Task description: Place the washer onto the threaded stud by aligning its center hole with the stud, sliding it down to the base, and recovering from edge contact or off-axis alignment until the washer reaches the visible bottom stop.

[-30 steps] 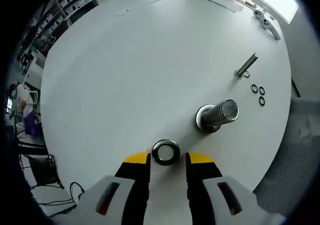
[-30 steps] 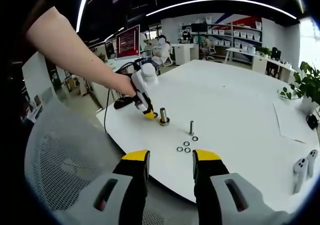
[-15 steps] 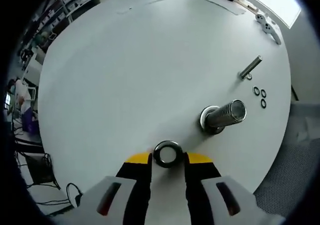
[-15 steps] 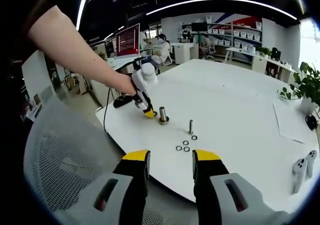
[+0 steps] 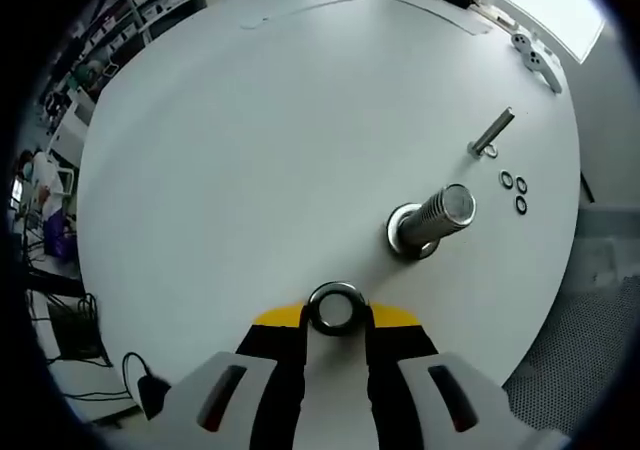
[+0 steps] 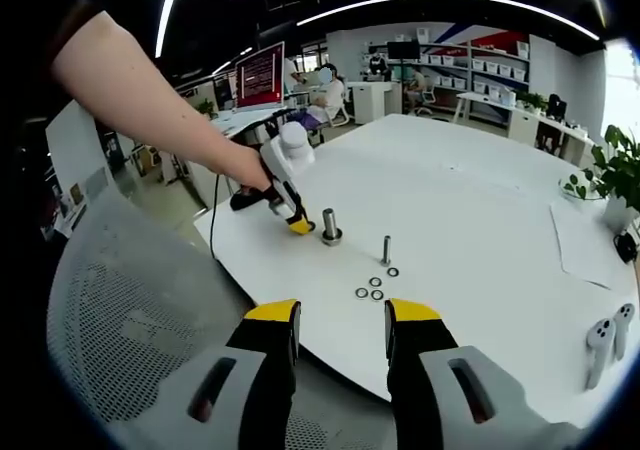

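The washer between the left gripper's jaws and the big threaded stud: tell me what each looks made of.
Washer: looks like metal, dark grey with a bright glint along its rim; steel is a guess. Threaded stud: shiny silver metal, probably steel, with fine ridges down its side and a polished flat top. Its round base flange gleams likewise.

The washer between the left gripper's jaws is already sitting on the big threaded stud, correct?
No. In the left gripper view the washer lies flat on the table between the left gripper's jaws, apart from the big threaded stud.
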